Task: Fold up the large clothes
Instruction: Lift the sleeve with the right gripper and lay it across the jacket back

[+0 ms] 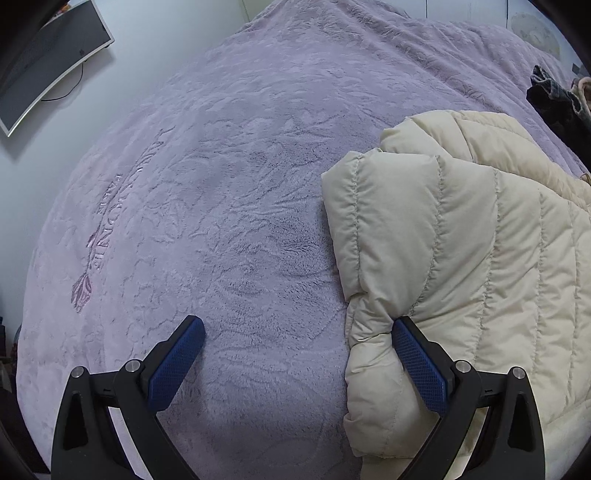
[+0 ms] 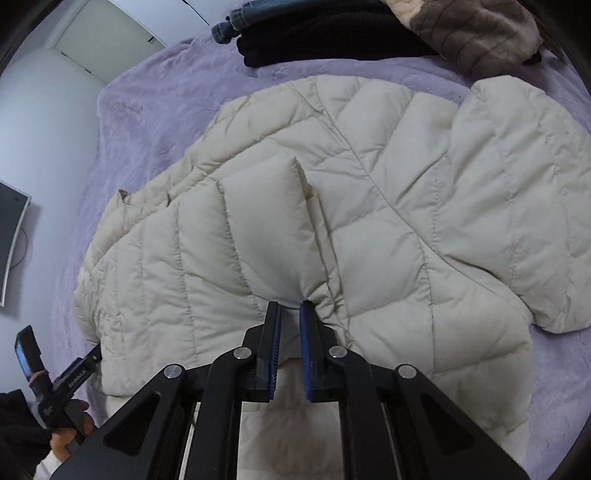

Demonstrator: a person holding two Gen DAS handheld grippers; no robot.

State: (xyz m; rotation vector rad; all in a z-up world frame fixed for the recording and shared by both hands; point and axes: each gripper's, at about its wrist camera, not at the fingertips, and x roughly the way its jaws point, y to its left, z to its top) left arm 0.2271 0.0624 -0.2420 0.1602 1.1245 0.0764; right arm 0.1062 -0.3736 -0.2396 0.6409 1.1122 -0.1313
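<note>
A cream quilted puffer jacket (image 2: 388, 206) lies spread on a lilac plush blanket (image 2: 147, 122) on a bed. My right gripper (image 2: 290, 308) is shut on a pinched fold of the jacket, with the fabric bunched between its blue pads. In the left wrist view the jacket (image 1: 461, 240) fills the right side, one part folded over. My left gripper (image 1: 299, 332) is open over the blanket (image 1: 221, 184); its right finger (image 1: 417, 354) touches the jacket's edge and its left finger (image 1: 181, 350) is over bare blanket. The left gripper also shows in the right wrist view (image 2: 55, 380), held by a hand.
A pile of dark and brown clothes (image 2: 369, 33) lies at the bed's far end, also showing in the left wrist view (image 1: 557, 99). A curved monitor (image 1: 48, 62) hangs on the white wall left of the bed.
</note>
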